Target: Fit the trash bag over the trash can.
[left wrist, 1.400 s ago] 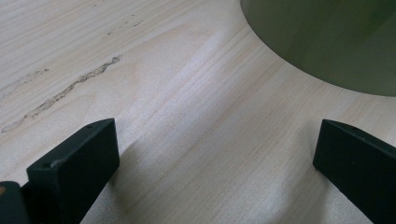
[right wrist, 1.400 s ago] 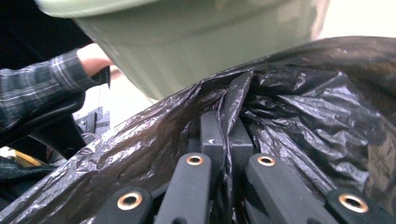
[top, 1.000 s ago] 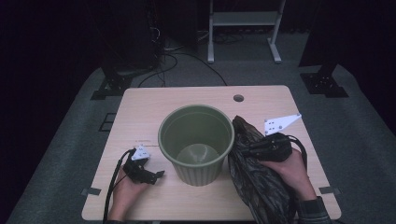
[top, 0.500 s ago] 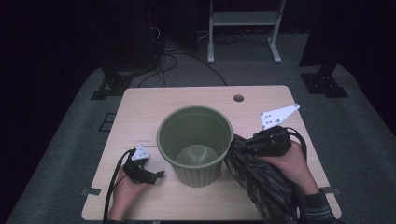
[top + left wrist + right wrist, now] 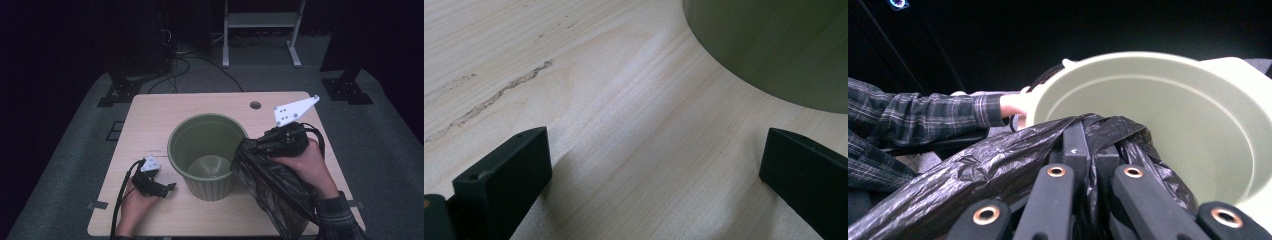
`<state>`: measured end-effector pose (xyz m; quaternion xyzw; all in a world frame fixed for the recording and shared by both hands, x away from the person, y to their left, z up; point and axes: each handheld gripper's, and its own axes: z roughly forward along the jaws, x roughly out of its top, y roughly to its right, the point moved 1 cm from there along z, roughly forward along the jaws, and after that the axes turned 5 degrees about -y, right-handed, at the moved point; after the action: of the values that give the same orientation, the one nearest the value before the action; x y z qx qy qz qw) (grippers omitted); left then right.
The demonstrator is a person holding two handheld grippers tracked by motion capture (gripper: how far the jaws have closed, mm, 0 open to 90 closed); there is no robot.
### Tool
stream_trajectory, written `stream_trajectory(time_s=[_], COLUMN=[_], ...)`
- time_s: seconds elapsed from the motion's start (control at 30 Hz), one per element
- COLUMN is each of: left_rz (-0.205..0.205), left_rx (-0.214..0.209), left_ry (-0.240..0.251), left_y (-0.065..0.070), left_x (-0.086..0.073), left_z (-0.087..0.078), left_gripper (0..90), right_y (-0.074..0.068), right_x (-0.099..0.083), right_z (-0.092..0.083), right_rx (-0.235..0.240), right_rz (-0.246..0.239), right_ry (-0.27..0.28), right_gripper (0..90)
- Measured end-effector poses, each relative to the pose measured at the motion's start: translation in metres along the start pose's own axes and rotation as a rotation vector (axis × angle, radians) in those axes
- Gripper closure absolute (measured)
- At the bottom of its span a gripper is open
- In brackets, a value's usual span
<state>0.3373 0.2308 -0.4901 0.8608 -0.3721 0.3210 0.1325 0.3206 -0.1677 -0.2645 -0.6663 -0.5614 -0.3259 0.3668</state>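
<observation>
A green plastic bin [image 5: 207,150] stands in the middle of the wooden table [image 5: 150,112]. My right gripper [image 5: 250,146] is shut on the edge of a black plastic bag [image 5: 275,195], held up at the bin's right rim; the bag hangs down toward the person's sleeve. In the right gripper view the jaws pinch the bag [image 5: 998,160] just in front of the bin's opening [image 5: 1168,115]. My left gripper [image 5: 167,187] lies on the table left of the bin, open, nothing between its fingers [image 5: 504,175]; the bin wall [image 5: 774,45] shows ahead.
A round cable hole [image 5: 255,105] sits near the table's far edge. Beyond the table are stand legs [image 5: 260,30] and cables on a dark floor. The person's plaid sleeve [image 5: 908,115] reaches past the bin.
My right gripper has risen with the bag's edge and come closer to the bin's right rim. The left gripper stays where it was.
</observation>
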Motion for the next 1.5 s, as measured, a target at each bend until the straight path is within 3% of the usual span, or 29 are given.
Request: stream_trajectory(time_s=[0.3,0.77,1.07,1.2,1.3,1.5], left_rz=[0.000,0.004,0.007,0.008,0.010,0.011], left_rx=[0.000,-0.004,-0.004,-0.006,-0.007,-0.009], left_ry=[0.000,-0.001,0.001,0.001,0.001,0.002], left_y=[0.000,0.000,0.001,0.001,0.001,0.001], left_x=[0.000,0.000,0.000,0.000,0.000,0.000], left_z=[0.000,0.000,0.000,0.000,0.000,0.000], left_gripper=[0.0,0.0,0.0,0.0,0.0,0.0], right_y=[0.005,0.015,0.027,0.029,0.029,0.042], right_x=[0.039,0.096,0.135,0.140,0.137,0.110], right_z=[0.018,0.054,0.094,0.108,0.114,0.115], right_rx=[0.050,0.138,0.232,0.270,0.274,0.257], right_rz=[-0.060,-0.107,-0.113,-0.106,-0.102,-0.040], right_ry=[0.003,0.042,0.074,0.091,0.086,0.068], right_gripper=[88.9,89.0,89.0,89.0,88.9,88.6])
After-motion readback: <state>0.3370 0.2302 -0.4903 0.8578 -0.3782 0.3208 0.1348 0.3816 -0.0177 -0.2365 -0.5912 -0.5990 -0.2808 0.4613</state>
